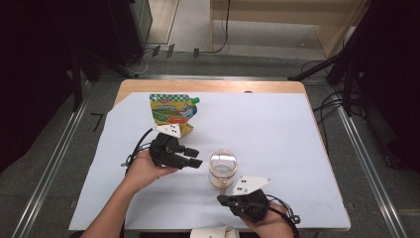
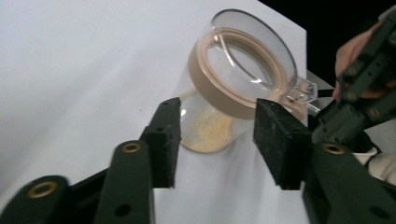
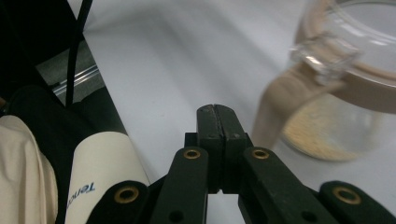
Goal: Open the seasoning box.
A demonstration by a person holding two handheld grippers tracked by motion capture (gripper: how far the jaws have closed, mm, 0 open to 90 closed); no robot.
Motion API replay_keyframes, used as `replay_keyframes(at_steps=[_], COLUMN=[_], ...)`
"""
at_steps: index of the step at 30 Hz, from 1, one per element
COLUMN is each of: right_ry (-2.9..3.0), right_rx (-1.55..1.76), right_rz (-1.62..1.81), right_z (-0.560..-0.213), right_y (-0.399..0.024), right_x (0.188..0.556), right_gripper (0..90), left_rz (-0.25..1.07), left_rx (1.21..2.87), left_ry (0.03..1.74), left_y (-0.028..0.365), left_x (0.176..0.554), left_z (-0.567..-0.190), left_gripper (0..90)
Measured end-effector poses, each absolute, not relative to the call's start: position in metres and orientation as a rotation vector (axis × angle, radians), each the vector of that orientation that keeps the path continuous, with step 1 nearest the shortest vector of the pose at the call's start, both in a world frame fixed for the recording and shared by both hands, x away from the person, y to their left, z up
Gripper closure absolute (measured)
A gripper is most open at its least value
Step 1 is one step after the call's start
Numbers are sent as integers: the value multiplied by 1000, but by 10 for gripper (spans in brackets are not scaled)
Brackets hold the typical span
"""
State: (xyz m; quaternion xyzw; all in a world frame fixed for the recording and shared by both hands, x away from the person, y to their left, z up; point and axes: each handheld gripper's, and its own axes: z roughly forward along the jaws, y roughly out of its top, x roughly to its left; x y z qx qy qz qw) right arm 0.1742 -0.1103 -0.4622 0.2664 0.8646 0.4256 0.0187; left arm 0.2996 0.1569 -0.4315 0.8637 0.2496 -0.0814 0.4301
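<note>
Left tongs (image 2: 217, 140) spread about halfway, pads either side of the glass jar (image 2: 236, 88) but not pressing it, nothing pinched; in the high view they sit just left of the jar (image 1: 222, 167), pointing at it. Right tongs (image 3: 216, 119) pressed together, empty, tips just short of the jar's near side, by the clear latch tab (image 3: 327, 58) on the lid. Jar stands upright on the white sheet over the desk (image 1: 277, 129), about mid-desk toward the person, between both tongs. Handling guess: clear rigid body, glass or hard plastic, so stiff, slick and breakable; only a thin layer of pale grains at the bottom (image 2: 208, 130), so probably light and easy to tip if nudged high. Best hold looks like the straight wall below the tan seal band (image 2: 219, 95), pads square across the middle; the domed lid would slip. Snack pouch (image 1: 173, 110) lies well behind the left tongs, not involved.
</note>
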Motion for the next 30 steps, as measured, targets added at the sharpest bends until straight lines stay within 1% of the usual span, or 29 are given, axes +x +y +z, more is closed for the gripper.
replay_keyframes(at_steps=[3, 9, 12, 14, 23, 30], right_ry=[2702, 2683, 2646, 2646, 2633, 2587], right_rx=[816, 824, 851, 895, 892, 942], right_rz=[1313, 1295, 1257, 1303, 1263, 1256], right_z=[-468, -473, -474, -475, -475, -472], right_y=[-100, -93, -96, -102, -106, -123], right_x=[176, 179, 182, 187, 185, 189], right_gripper=[900, 900, 900, 900, 900, 900], left_rz=[-203, -208, -220, -224, -230, -226], left_rx=[2152, 2140, 2132, 2143, 2160, 2166], left_ry=[637, 652, 638, 633, 606, 589], left_y=[158, 161, 160, 157, 152, 149], left_x=[302, 304, 303, 301, 298, 298], left_z=[-433, -433, -432, -432, -431, -431], left_gripper=[467, 457, 454, 453, 453, 451])
